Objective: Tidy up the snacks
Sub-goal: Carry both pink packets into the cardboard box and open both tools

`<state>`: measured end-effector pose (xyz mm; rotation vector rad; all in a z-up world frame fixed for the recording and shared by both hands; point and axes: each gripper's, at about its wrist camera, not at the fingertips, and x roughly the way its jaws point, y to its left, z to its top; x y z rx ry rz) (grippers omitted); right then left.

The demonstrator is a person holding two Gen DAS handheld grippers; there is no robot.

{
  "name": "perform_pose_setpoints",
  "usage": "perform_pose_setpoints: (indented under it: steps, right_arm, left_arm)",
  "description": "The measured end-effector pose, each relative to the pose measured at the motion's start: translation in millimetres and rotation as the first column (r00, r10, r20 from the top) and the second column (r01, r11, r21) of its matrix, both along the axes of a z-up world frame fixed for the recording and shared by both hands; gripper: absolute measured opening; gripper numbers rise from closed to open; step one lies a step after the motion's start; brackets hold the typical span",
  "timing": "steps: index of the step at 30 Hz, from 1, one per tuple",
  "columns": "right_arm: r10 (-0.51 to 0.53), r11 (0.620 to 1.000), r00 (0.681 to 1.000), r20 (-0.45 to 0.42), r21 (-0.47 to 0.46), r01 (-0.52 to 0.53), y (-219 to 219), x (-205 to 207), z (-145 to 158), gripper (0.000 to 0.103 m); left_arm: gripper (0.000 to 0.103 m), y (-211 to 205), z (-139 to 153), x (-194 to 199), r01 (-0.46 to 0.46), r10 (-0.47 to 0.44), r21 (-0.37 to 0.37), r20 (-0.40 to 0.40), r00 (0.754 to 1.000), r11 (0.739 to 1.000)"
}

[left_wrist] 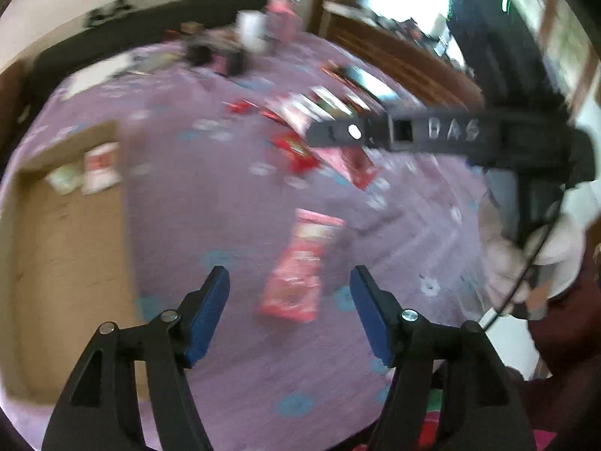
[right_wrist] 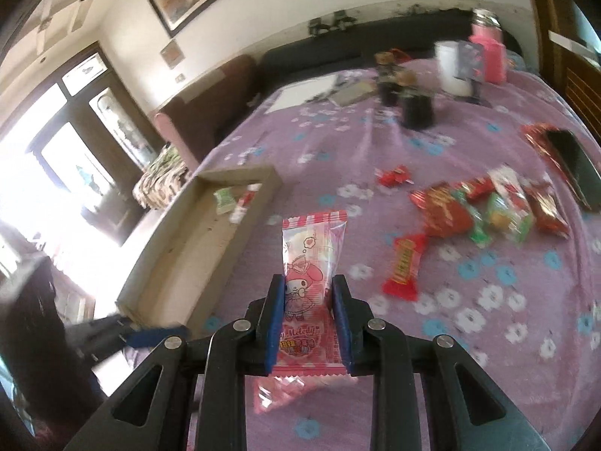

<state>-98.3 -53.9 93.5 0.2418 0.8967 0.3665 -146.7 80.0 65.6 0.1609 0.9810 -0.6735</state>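
Observation:
A pink My Melody snack packet (right_wrist: 311, 259) is held between my right gripper's blue pads (right_wrist: 308, 282), which are shut on it above the purple flowered bedspread (right_wrist: 469, 338). A second pink packet (right_wrist: 278, 394) lies under it; it also shows in the left wrist view (left_wrist: 300, 267). My left gripper (left_wrist: 289, 274) is open and empty, hovering over that packet. A shallow cardboard tray (right_wrist: 176, 263) to the left holds two small snacks (right_wrist: 233, 199); it also shows in the left wrist view (left_wrist: 67, 263). The right gripper's body (left_wrist: 432, 135) crosses the left view.
A pile of red and green snack packets (right_wrist: 488, 210) lies to the right, with a red bar (right_wrist: 403, 263) nearer. A dark phone (right_wrist: 571, 165), dark jars (right_wrist: 413, 101), a white cup (right_wrist: 450, 67) and a pink bottle (right_wrist: 488, 52) stand further back. A window is at the left.

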Motion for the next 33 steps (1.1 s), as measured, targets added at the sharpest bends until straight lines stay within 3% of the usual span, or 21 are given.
perform_pose_setpoints:
  steps: [3, 6, 8, 9, 10, 14, 17, 23, 28, 33]
  right_arm:
    - [-0.041, 0.999, 0.999, -0.017, -0.009, 0.041, -23, -11, -6, 0.025]
    - [-0.084, 0.996, 0.996, -0.018, -0.010, 0.084, -48, -23, -8, 0.026]
    - [-0.098, 0.995, 0.995, -0.013, -0.007, 0.098, -59, -29, -8, 0.025]
    - [-0.103, 0.995, 0.995, -0.011, -0.003, 0.103, -63, -31, -8, 0.025]
    - [-0.105, 0.994, 0.994, -0.009, 0.001, 0.105, -66, -32, -8, 0.025]
    - [-0.102, 0.994, 0.995, -0.006, 0.026, 0.102, -70, -32, -9, 0.025]
    - [-0.080, 0.996, 0.997, -0.001, 0.036, 0.080, -61, -31, -9, 0.025]
    - [-0.016, 0.999, 1.000, 0.016, 0.036, 0.015, -31, -26, -1, 0.025]
    - [0.062, 0.997, 0.998, 0.016, 0.034, -0.062, 11, -9, 8, 0.025]
    - [0.161, 0.987, 0.987, 0.015, 0.017, -0.161, 75, 18, 14, 0.025]
  left_arm:
    - [0.066, -30, -20, 14, 0.015, -0.015, 0.044, -0.019, 1.000, 0.999]
    - [0.065, -47, -35, 25, -0.012, 0.009, 0.129, 0.021, 1.000, 0.992]
    - [0.051, -53, -41, 24, -0.031, 0.020, 0.171, 0.064, 0.998, 0.985]
    - [0.030, -53, -41, 23, -0.026, 0.017, 0.153, 0.057, 0.998, 0.988]
    - [0.023, -51, -39, 23, -0.030, 0.023, 0.152, 0.048, 0.999, 0.988]
    - [0.022, -30, -27, 20, -0.068, 0.067, 0.085, 0.020, 0.998, 0.994]
    - [0.022, -4, -8, 18, -0.100, 0.100, -0.020, -0.014, 0.995, 0.995]
    - [0.022, 70, 36, 28, -0.224, 0.221, -0.190, -0.041, 0.975, 0.956]
    - [0.022, 135, 43, 54, -0.383, 0.385, -0.158, -0.021, 0.923, 0.910]
    - [0.022, 183, 26, 93, -0.497, 0.495, -0.101, -0.048, 0.868, 0.862]
